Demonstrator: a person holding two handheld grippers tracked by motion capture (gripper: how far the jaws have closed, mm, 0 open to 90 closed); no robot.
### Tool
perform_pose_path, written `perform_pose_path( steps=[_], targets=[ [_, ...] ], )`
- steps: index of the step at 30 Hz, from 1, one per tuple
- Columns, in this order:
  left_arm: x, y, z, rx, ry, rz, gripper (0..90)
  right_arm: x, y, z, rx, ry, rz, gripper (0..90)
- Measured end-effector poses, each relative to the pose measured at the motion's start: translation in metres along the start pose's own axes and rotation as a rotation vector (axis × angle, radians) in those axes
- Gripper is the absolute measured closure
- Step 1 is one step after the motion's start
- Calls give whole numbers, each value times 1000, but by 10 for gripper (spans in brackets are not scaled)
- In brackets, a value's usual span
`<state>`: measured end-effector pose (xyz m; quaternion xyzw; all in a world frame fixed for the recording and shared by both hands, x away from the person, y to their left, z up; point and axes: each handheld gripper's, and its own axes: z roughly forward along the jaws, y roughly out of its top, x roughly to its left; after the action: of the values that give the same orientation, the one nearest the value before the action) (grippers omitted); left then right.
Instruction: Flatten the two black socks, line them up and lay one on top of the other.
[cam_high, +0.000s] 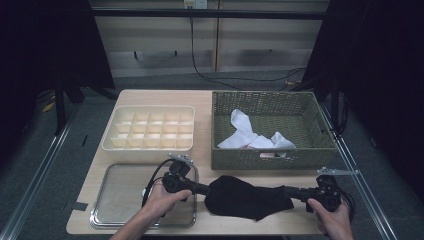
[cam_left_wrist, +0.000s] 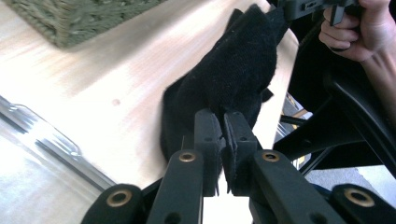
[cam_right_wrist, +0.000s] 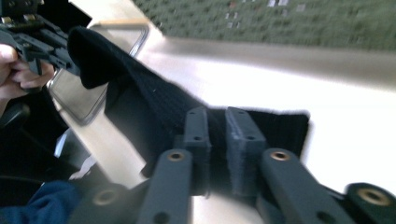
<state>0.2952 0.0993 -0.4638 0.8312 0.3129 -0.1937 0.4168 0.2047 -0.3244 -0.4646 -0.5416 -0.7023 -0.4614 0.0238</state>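
- High view: a soft black knit cloth (cam_high: 247, 197) lies across the wooden table's (cam_high: 150, 97) near edge, stretched between the left gripper (cam_high: 206, 189) and the right gripper (cam_high: 289, 191).
- Left gripper view: narrow jaws pinch the cloth's fuzzy end.
- Right gripper view: jaws slightly parted, with the flat cloth edge between them; I cannot tell whether they grip it.

The right tool (cam_right_wrist: 218, 128) rises from the bottom edge, its two black jaws slightly apart with the edge of a black cloth (cam_right_wrist: 154, 107) between them. The cloth stretches across the pale counter (cam_right_wrist: 355, 126) to the left tool (cam_right_wrist: 65, 63), held by a hand (cam_right_wrist: 21, 70). A green woven basket (cam_right_wrist: 289, 23) lies behind.
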Motion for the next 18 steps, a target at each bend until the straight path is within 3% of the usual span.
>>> perform_pose_path(
  steps=[6,10,17,18],
  targets=[
    [9,2,1,-13,1,-33,850,-7,4,11,-28,2,-7,610],
    [14,4,0,-21,10,-43,850,-8,3,7,-77,-46,12,517],
    [19,3,0,-22,13,-61,846,-10,-1,2,-99,-41,12,472],
    [19,2,0,-24,18,-66,846,-8,-2,0,-114,-76,8,468]
  ],
)
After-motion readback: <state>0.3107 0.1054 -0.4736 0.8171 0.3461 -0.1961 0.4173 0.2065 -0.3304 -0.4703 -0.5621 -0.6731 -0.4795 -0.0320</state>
